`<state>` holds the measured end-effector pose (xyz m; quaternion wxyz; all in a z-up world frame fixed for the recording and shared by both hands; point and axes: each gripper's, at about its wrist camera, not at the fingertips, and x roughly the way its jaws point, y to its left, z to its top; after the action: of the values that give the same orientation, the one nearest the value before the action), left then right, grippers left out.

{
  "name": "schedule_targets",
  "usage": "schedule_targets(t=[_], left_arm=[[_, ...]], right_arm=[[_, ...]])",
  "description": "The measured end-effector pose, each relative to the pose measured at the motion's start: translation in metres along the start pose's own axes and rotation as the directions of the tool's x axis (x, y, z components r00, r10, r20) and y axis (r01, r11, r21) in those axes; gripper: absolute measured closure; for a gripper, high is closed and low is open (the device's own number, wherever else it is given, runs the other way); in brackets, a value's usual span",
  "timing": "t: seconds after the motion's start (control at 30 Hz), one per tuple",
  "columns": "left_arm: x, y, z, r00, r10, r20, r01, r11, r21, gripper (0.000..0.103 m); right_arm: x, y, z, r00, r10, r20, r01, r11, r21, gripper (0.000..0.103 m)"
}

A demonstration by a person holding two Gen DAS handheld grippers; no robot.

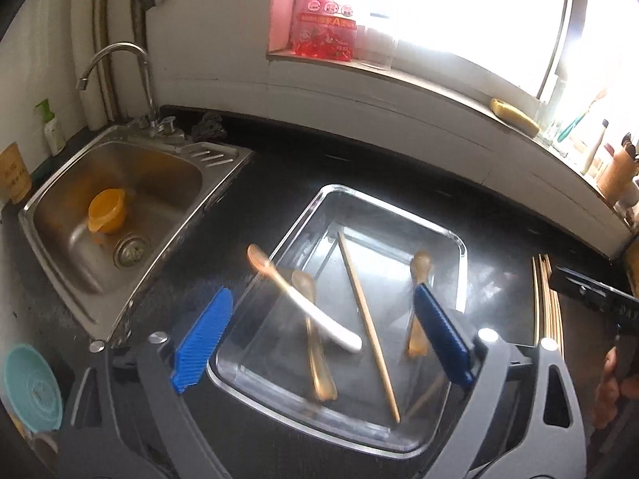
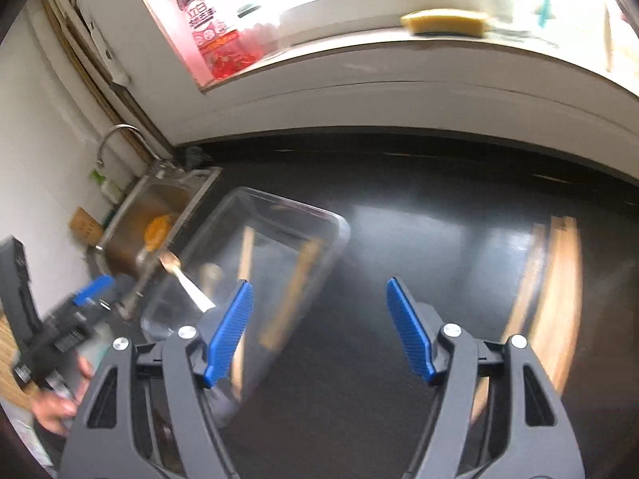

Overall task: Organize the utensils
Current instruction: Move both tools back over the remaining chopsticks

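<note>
Already the clear glass rectangular tray [image 1: 459, 239] on the black table [image 1: 279, 183] held spoons and one chopstick [image 1: 367, 327], while more wooden chopsticks [image 2: 555, 299] (blurred) waited outside, both grippers' jaws open and empty.

Black counter [image 1: 279, 183], bright window [image 1: 459, 12]
</note>
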<state>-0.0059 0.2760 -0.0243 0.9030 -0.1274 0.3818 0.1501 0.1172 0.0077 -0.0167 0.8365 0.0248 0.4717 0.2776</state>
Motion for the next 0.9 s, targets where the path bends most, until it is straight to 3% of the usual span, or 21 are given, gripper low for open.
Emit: schedule_targets(t=[0.2, 0.37, 0.53, 0.7, 0.9], left_arm=[[-0.005, -0.018, -0.020, 0.998, -0.045, -0.040, 0.044, 0.999, -0.027, 0.010], [-0.015, -0.086, -0.035, 0.990, -0.138, -0.029, 0.140, 0.989, 0.058, 0.010], [-0.014, -0.169, -0.056, 0.965, -0.253, -0.070, 0.262, 0.952, 0.158, 0.010], [0.001, -0.228, -0.066, 0.950, -0.288, -0.120, 0.308, 0.925, 0.223, 0.010], [0.019, -0.265, -0.066, 0.954, -0.269, -0.133, 0.298, 0.901, 0.314, 0.010]], right_arm=[[-0.049, -0.044, -0.044, 0.996, -0.087, 0.030, 0.087, 0.996, 0.017, 0.033], [-0.103, -0.085, -0.076, 0.962, -0.256, 0.096, 0.251, 0.966, 0.066, 0.033], [-0.140, -0.117, -0.096, 0.924, -0.359, 0.129, 0.344, 0.930, 0.129, 0.033], [-0.153, -0.142, -0.110, 0.913, -0.392, 0.115, 0.371, 0.914, 0.166, 0.033], [-0.140, -0.158, -0.100, 0.918, -0.384, 0.099, 0.362, 0.913, 0.187, 0.033]])
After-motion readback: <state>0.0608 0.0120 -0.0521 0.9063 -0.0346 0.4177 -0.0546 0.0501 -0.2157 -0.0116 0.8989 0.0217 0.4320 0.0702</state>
